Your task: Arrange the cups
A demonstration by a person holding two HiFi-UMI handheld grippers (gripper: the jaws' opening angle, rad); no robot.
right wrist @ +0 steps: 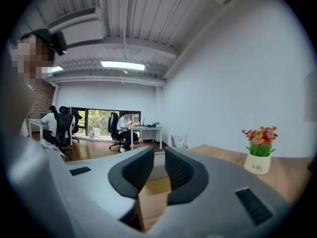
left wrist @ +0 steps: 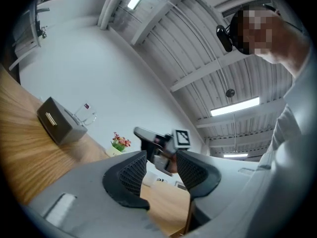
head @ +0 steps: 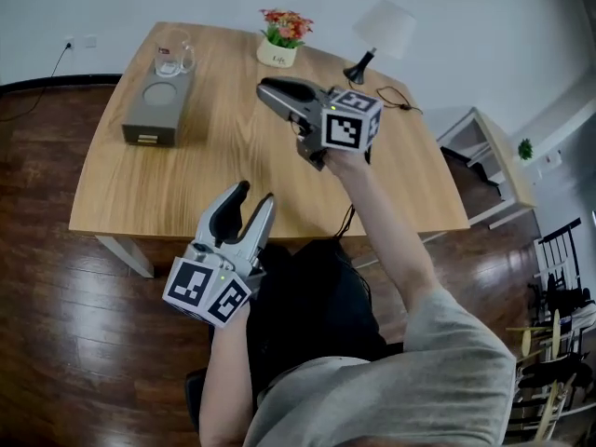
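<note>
One wooden table [head: 233, 156], floor dark wood. One cup only: a clear glass cup [head: 174, 56] with a handle, upright on top of one gray box [head: 154, 112] at the table's far left corner. It stands at the box's far end, and a round dent shows in the lid nearer the person. The same cup [left wrist: 85, 114] shows on the box in the left gripper view, and again in the right gripper view, far off past the jaws [right wrist: 179, 141].

One flower pot [head: 279, 43], white with red flowers, at the far edge near the middle. One lamp [head: 382, 28], white shade and black base, toward the far right corner, with one dark cable [head: 399, 99] beside it.

Two grippers, both well apart from the cup. Left gripper [head: 253, 196] is at the near edge of the table and tilted upward. Its jaws stand apart with a clear gap and nothing between them; the other gripper only shows through that gap, far behind. Right gripper [head: 268, 91] is held up over the middle of the table, pointing toward the left side. Its jaws are parted by a narrow gap, also empty.
</note>
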